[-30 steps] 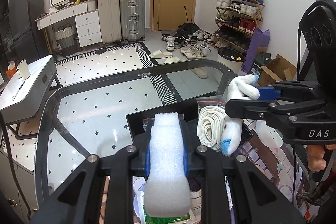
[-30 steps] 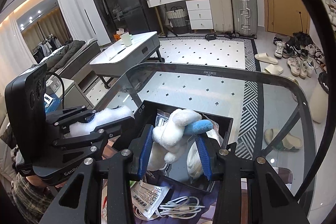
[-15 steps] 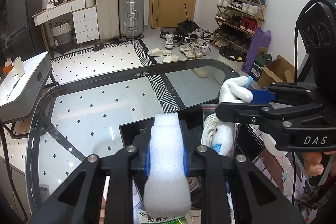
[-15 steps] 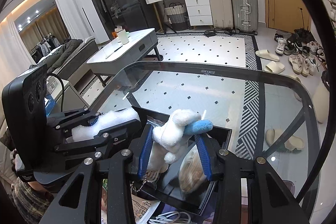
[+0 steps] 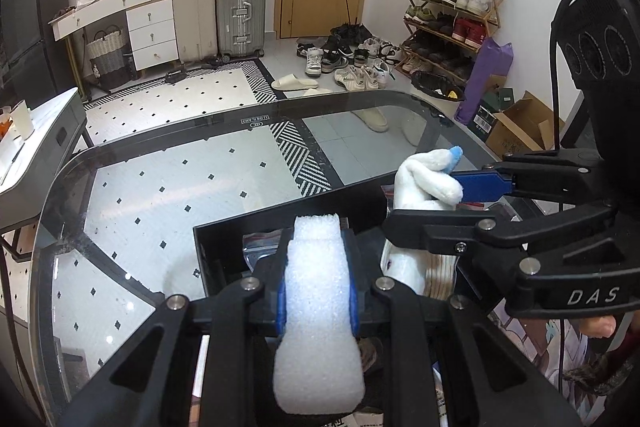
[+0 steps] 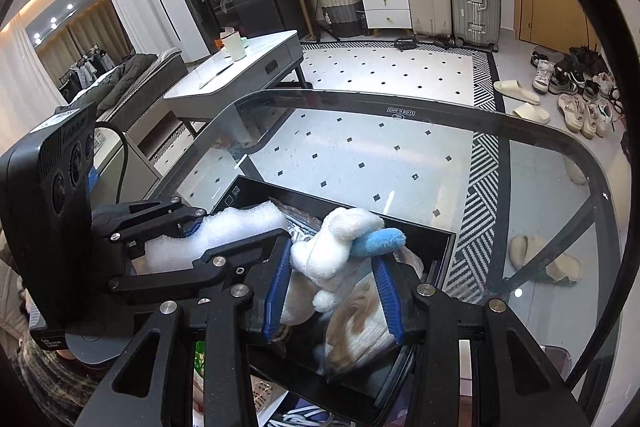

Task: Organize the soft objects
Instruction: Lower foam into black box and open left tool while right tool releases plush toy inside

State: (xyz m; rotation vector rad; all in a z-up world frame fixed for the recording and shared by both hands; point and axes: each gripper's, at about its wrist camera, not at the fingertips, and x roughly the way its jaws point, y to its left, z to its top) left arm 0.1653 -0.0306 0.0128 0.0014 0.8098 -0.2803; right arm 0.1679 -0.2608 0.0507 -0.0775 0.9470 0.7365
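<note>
I am mid-carry over the black tray (image 6: 434,259) near the glass table's (image 5: 168,187) edge, my left gripper (image 5: 318,301) clamped on a white foam block (image 5: 318,311) and my right gripper (image 6: 334,291) on a white plush toy (image 6: 338,247), so next I judge each should lower and release inside it.

The room is evenly and brightly lit from overhead, with recessed ceiling spotlights (image 6: 70,6) and a warm orange cove strip glowing at far left of the right wrist view. Small specular glints sit on the clear oval glass tabletop (image 6: 518,293) (image 5: 109,339), and the white foam block (image 5: 318,311) is nearly overexposed. Both views are sharp at centre, strongly barrel-distorted, and black-vignetted at the corners.
</note>
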